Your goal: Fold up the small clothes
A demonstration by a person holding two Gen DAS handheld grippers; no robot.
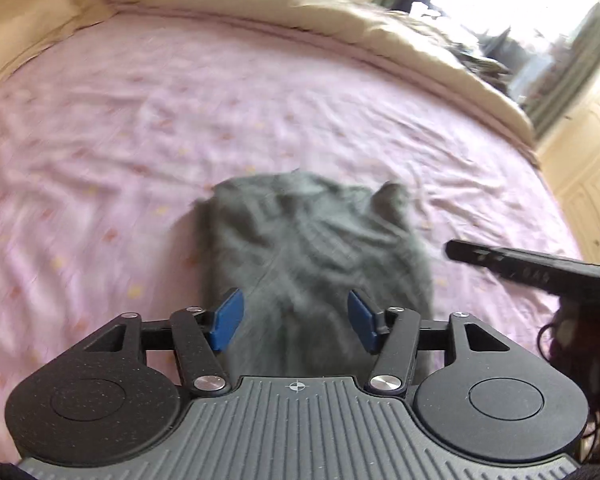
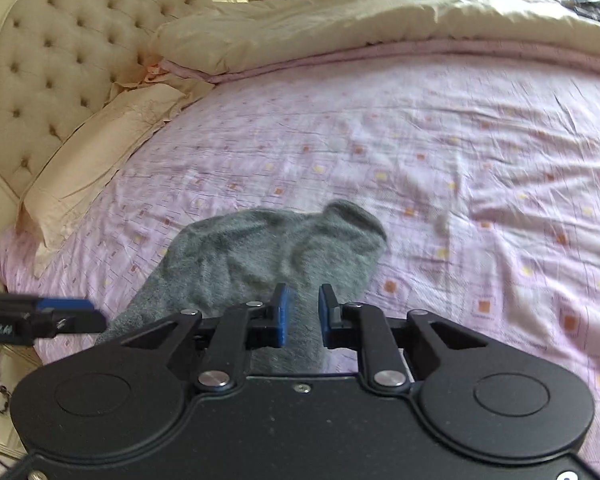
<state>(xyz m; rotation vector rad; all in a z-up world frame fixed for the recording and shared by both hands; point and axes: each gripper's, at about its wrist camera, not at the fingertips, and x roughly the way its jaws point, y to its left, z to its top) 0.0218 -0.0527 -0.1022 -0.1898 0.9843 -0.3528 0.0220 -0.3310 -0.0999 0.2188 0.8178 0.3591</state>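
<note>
We see a grey sock [image 2: 268, 256] lying just ahead of both grippers on a wrinkled pink bedsheet [image 2: 460, 152] patterned with small orange and yellow squares. Our left gripper [image 1: 295, 320] has its blue pads spread wide with the sock beyond them, while our right gripper [image 2: 303, 316] has its pads drawn close with a narrow gap, grey cloth showing between them, though we cannot tell whether it grips. Beyond the sock lie a beige duvet [image 2: 380, 24], a cream pillow [image 2: 100, 160] to the left, and a tufted headboard [image 2: 52, 52] behind it.

home bedroom | tufted headboard [image 2: 40, 64] | pink sheet [image 2: 440, 152] | likely duvet [image 2: 340, 24]
</note>
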